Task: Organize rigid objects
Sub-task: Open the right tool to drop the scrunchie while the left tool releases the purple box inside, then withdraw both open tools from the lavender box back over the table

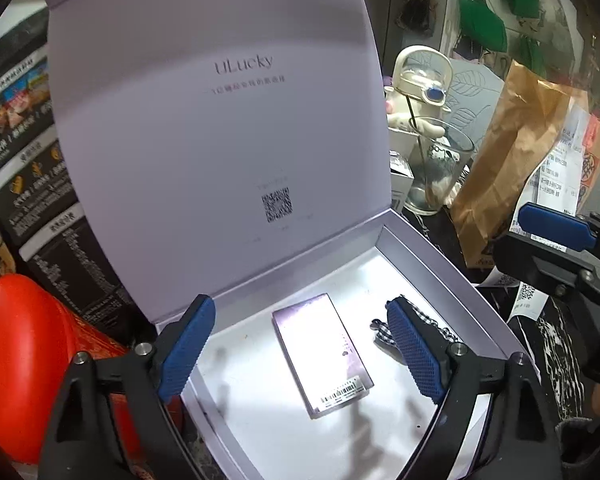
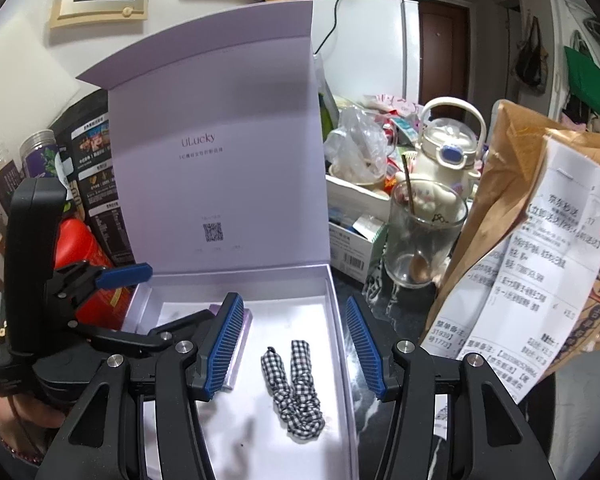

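A pale lilac box (image 1: 440, 264) stands open on the cluttered desk (image 2: 380, 304), its lid (image 2: 220, 140) propped upright, and inside on the white floor lie a flat pinkish carton (image 1: 320, 354) and, just beside it, a black-and-white checked fabric tie (image 2: 294, 388). The left gripper (image 1: 300, 354) hangs over the carton with its fingers spread wide, touching nothing, while the right gripper (image 2: 296, 344) hovers above the checked tie with fingers apart and empty. A glass (image 2: 420, 240) with a spoon and a brown paper bag (image 1: 512, 152) stand just right of the box.
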`<state>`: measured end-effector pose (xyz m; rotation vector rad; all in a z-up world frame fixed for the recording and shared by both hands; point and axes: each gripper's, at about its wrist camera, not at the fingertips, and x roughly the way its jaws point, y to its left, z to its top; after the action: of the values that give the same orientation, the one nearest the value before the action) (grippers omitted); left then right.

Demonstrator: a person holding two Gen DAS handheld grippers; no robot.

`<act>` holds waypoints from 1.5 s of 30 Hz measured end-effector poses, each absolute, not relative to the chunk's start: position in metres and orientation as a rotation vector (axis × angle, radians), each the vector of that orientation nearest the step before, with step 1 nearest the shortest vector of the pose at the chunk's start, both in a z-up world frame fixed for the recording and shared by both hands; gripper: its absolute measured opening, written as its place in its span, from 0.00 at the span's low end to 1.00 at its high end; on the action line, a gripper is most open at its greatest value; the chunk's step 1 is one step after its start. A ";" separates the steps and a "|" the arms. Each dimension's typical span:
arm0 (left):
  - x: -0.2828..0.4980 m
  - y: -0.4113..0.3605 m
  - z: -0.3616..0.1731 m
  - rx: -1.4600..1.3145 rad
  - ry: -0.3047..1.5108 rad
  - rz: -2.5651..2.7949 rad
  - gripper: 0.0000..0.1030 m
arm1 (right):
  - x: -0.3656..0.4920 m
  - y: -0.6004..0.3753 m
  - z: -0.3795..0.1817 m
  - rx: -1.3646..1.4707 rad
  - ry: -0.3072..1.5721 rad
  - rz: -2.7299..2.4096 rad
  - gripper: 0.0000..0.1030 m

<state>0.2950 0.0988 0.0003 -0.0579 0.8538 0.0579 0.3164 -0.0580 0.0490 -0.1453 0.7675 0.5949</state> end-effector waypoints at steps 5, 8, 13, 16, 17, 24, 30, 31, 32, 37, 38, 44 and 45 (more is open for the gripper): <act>0.290 0.097 0.008 -0.068 0.841 0.059 0.86 | 0.310 -0.061 0.056 -0.134 0.760 0.592 0.52; 0.283 0.096 0.014 -0.056 0.829 0.069 0.86 | 0.306 -0.064 0.059 -0.138 0.757 0.587 0.52; 0.270 0.096 0.027 -0.063 0.809 0.078 0.86 | 0.296 -0.069 0.067 -0.139 0.745 0.585 0.56; 0.262 0.094 0.035 -0.058 0.800 0.079 0.87 | 0.288 -0.073 0.075 -0.138 0.726 0.585 0.59; 0.259 0.093 0.038 -0.055 0.795 0.078 0.87 | 0.284 -0.074 0.079 -0.138 0.716 0.586 0.62; 0.237 0.087 0.056 -0.051 0.768 0.080 0.90 | 0.260 -0.084 0.101 -0.133 0.670 0.588 0.73; 0.215 0.081 0.070 -0.048 0.741 0.079 0.90 | 0.238 -0.098 0.116 -0.123 0.638 0.572 0.79; 0.211 0.080 0.073 -0.046 0.734 0.079 0.90 | 0.235 -0.100 0.118 -0.123 0.635 0.570 0.79; 0.207 0.078 0.075 -0.045 0.729 0.078 0.90 | 0.230 -0.102 0.121 -0.123 0.631 0.567 0.80; 0.188 0.073 0.086 -0.041 0.704 0.070 0.90 | 0.211 -0.110 0.129 -0.125 0.613 0.559 0.80; 0.183 0.072 0.089 -0.039 0.699 0.071 0.90 | 0.207 -0.112 0.131 -0.126 0.609 0.558 0.80; 0.157 0.068 0.096 -0.033 0.682 0.072 0.90 | 0.182 -0.120 0.137 -0.122 0.596 0.556 0.82; 0.152 0.067 0.097 -0.033 0.678 0.070 0.90 | 0.177 -0.121 0.138 -0.122 0.594 0.556 0.82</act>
<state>0.1522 0.0669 0.0968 -0.0326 0.6782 0.0699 0.1773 -0.1211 0.1383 -0.1222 0.5936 0.5562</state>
